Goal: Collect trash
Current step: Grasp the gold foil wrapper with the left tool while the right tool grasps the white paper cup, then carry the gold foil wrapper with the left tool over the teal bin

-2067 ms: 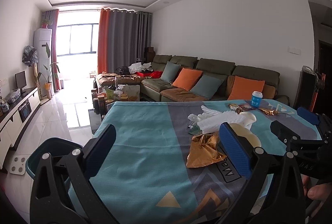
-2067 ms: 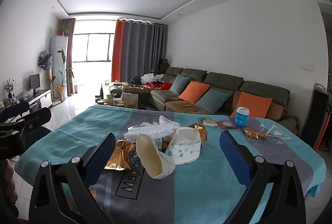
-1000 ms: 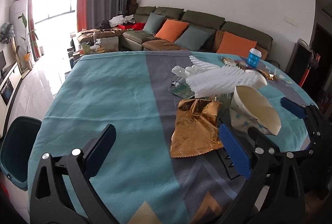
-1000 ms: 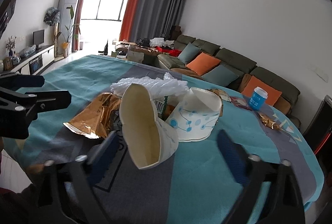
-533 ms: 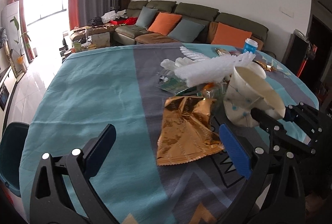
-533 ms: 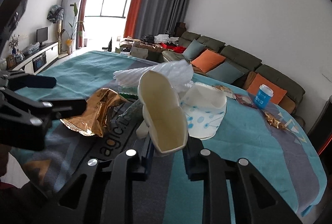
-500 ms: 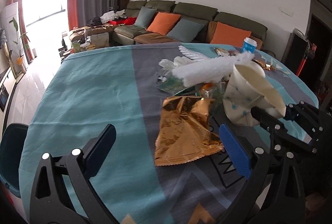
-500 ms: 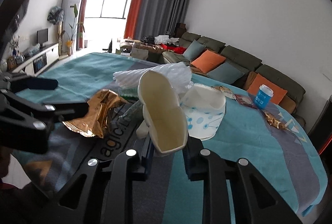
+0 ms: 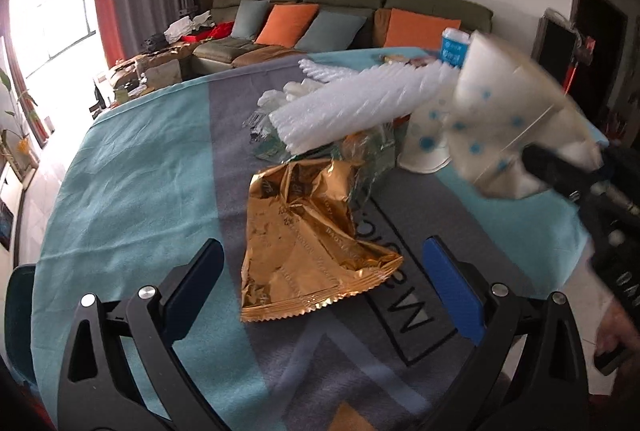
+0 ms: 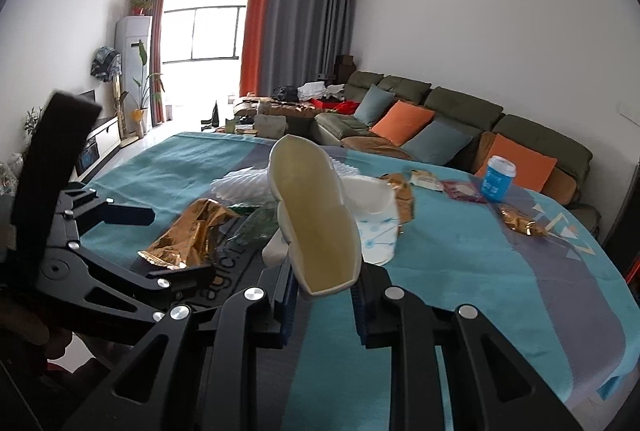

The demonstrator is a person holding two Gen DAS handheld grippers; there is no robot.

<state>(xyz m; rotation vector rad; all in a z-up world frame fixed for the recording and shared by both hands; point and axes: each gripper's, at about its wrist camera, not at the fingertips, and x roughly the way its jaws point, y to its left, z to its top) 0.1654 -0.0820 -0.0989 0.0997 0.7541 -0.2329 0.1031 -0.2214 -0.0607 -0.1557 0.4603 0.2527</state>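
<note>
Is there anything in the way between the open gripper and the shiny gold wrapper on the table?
No, nothing visible is in the way. The left hand-held gripper is open, and the gold wrapper lies flat on the tablecloth right ahead of its fingers. The other trash sits beyond the wrapper.

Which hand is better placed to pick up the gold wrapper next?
Left. The left gripper has its jaws open around the gold wrapper, while the right gripper is shut on the squashed paper cup.
</note>
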